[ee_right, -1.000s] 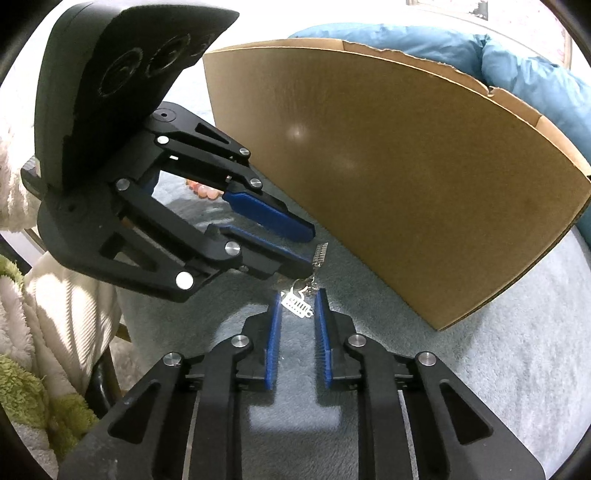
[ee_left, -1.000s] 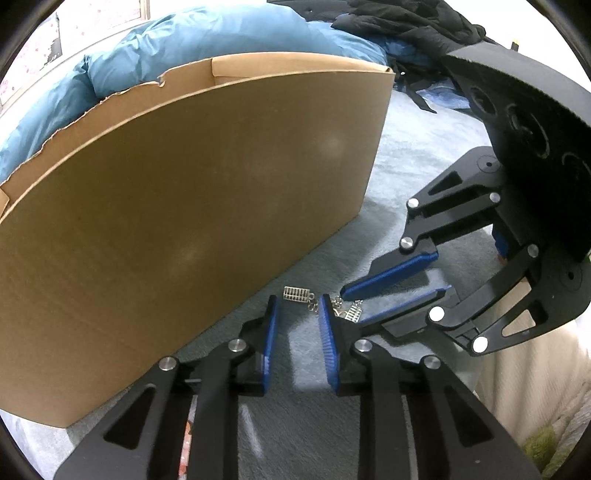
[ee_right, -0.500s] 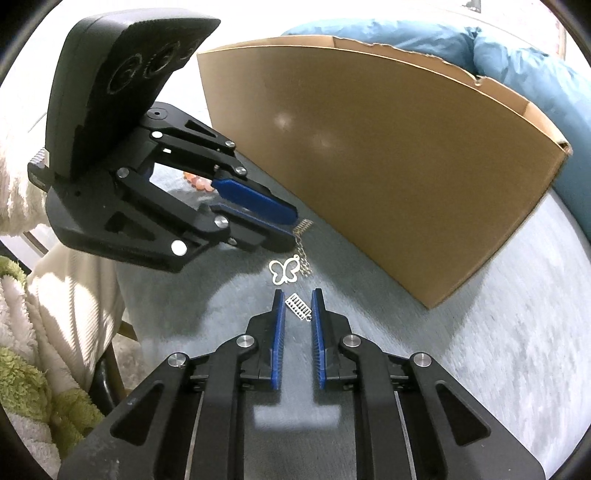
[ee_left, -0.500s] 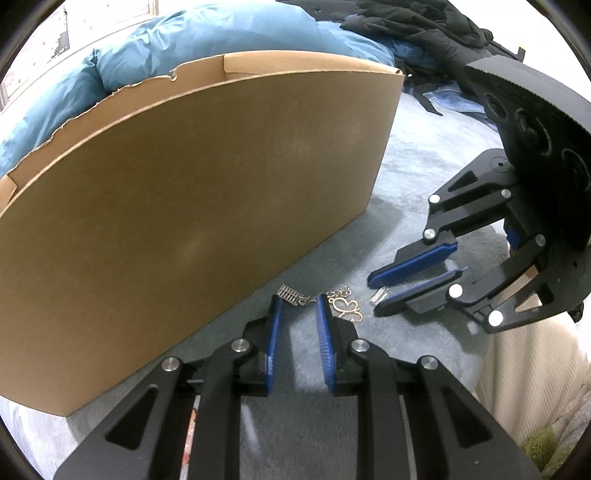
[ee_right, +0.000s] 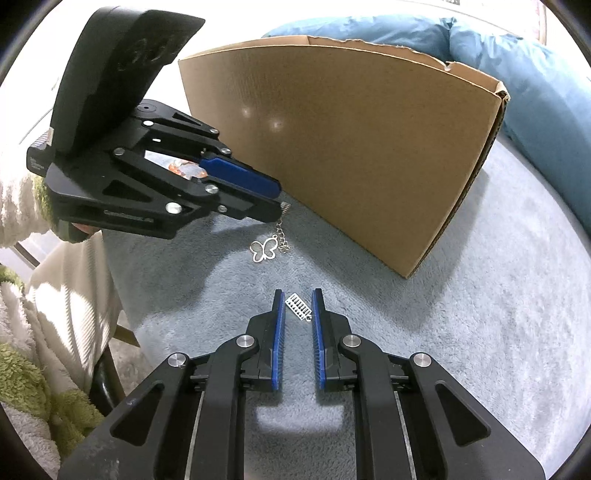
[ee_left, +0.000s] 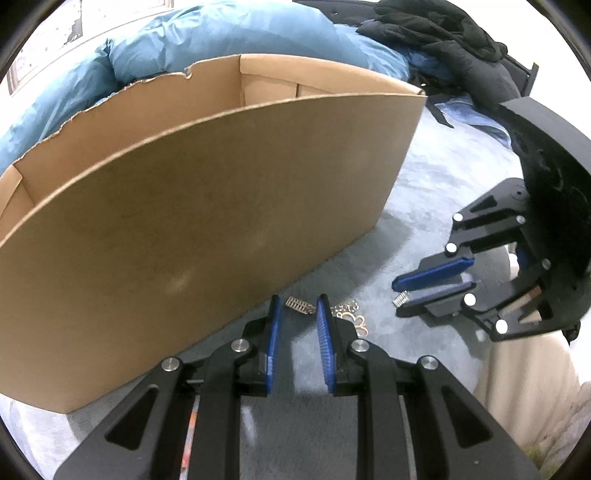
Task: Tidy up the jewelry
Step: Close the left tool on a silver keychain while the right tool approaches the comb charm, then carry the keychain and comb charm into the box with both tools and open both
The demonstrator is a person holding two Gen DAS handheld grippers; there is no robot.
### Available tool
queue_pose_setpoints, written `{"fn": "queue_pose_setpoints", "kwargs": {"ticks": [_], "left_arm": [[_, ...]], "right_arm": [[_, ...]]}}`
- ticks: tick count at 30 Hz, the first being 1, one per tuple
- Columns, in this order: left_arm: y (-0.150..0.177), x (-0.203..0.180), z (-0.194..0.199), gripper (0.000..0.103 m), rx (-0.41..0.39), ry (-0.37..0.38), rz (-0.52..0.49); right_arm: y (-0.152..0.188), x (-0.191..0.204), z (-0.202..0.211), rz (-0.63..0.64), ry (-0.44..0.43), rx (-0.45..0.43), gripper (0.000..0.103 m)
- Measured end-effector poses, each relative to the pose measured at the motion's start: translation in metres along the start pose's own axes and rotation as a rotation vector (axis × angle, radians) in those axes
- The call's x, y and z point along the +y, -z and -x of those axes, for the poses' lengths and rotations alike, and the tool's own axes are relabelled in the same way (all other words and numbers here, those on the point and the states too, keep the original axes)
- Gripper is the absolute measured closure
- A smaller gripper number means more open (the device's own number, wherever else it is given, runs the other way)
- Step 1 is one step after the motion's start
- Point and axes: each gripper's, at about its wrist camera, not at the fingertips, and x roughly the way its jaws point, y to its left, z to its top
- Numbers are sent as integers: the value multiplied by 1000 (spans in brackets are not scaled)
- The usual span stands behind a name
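My left gripper (ee_left: 298,306) is shut on a small silver comb-shaped piece (ee_left: 297,304). A short chain (ee_right: 282,236) hangs from this piece down to a silver butterfly pendant (ee_right: 263,251) at the grey blanket. In the right wrist view the left gripper (ee_right: 279,206) sits close to the box wall. My right gripper (ee_right: 296,299) is shut on a second comb-shaped piece (ee_right: 301,306), apart from the pendant. The right gripper (ee_left: 399,293) holds that second piece (ee_left: 402,298) just over the blanket, to the right of the left one.
A big open cardboard box (ee_left: 221,221) stands on the blue-grey blanket (ee_right: 480,332) just behind both grippers. A blue duvet (ee_left: 221,37) and black clothes (ee_left: 443,33) lie behind the box. A person's white sleeve (ee_right: 55,277) is at the left edge.
The right gripper has drawn away from the left one, taking its comb-shaped piece along. The jewelry that was bunched between the two tips is now split, and the butterfly pendant shows.
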Motion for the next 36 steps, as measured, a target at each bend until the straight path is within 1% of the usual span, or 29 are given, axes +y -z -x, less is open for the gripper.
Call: {"fn": "queue_pose_setpoints", "kwargs": {"ticks": [1,5,14,18,21,25,32,34,36], "left_arm": [[-1,1,-1,85,2,-1,10],[-3,4,-5,85,4,5,59],[-3,8,-9,84,12,-7,113],[0,8,-5,80,11,5,148],[2,5,-3,75,8,8,152],[3,0,-2,71,7,5,153],[1,2,-9,71,20,-14,183],[1,1,-10,73,15,-24,181],[1,0,-10,81,12,-40,177]], "right_arm": [[1,-4,5,-1,-2,-1,90],[-2,-3,1,-1,-4,-1,90],[-2,-2,0,-3,-5,-2,90],[-2,-2,0,-1,-5,-2,90],[-2,-2,0,-1,-5,-2,90],[-3,-1,0,0,-4,-3,90],[-3,-2,0,2,-4,-3,90],[-3,-2,1,2,-3,-4,90],[-3,-2,1,3,-3,-5,90]]}}
